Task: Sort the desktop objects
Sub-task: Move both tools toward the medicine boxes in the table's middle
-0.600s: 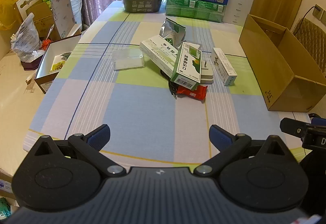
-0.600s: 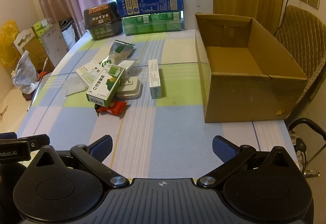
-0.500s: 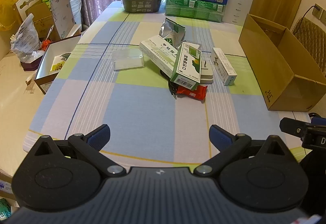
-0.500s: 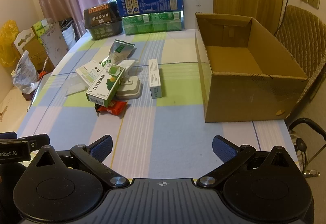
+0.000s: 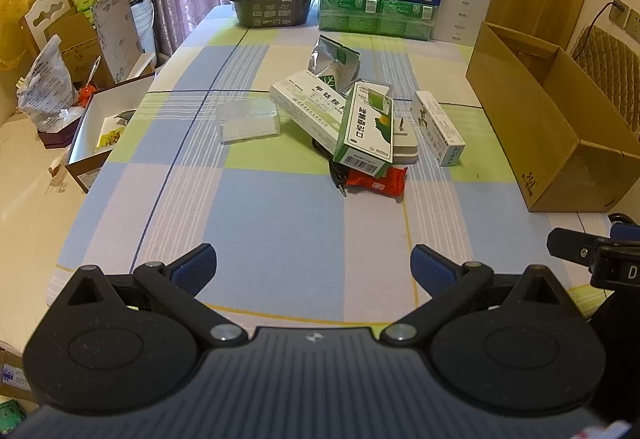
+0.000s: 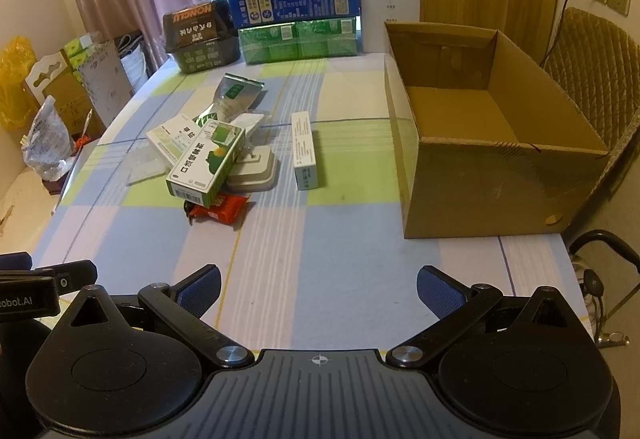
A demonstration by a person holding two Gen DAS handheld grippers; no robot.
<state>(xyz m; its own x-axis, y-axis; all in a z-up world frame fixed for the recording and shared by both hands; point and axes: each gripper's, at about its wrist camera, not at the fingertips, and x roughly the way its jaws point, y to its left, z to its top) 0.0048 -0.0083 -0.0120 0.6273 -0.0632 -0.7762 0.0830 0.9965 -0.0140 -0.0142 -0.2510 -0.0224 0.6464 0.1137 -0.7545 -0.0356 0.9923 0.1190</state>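
3 med boxes (image 6: 206, 163), 1 foil pouch (image 6: 235, 95), 1 red packet (image 6: 224, 208), 1 cardboard box (image 6: 492, 175), 1 clear case (image 5: 249, 120).

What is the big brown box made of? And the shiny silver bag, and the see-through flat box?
The big brown box looks like corrugated cardboard: matte, with folded flaps. The silver bag seems to be foil or metallised plastic, since it glints and creases. The see-through flat box is probably clear hard plastic; the tablecloth shows through it.

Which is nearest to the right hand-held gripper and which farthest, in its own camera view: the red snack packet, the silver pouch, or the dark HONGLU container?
From the right hand-held gripper, nearest first:
1. Red snack packet, ahead to the left, partly under the green medicine box.
2. Silver pouch, farther up the table, left of centre.
3. Dark HONGLU container, at the far edge, left.
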